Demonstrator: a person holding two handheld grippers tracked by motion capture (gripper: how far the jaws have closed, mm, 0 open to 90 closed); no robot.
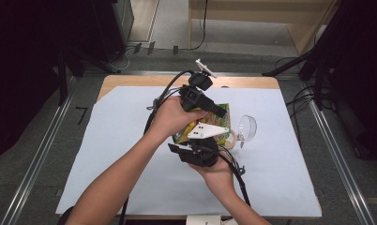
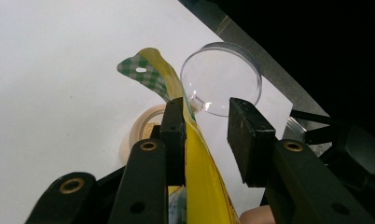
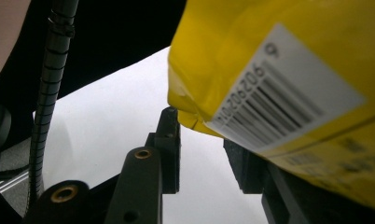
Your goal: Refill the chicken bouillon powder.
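Your left tongs stand apart, the yellow bag against one pad. Your right tongs stand apart at the bag's corner. A clear lid lies at 12 o'clock.

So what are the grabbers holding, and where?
Both are at the yellow bag. The left gripper has the bag's edge against one jaw, the other jaw apart, so no pinch. Whether the right gripper grips the bag's corner cannot be told.

A yellow snack bag with a green-checked top edge and a white barcode label stands raised above the white-covered bench, slightly crumpled.
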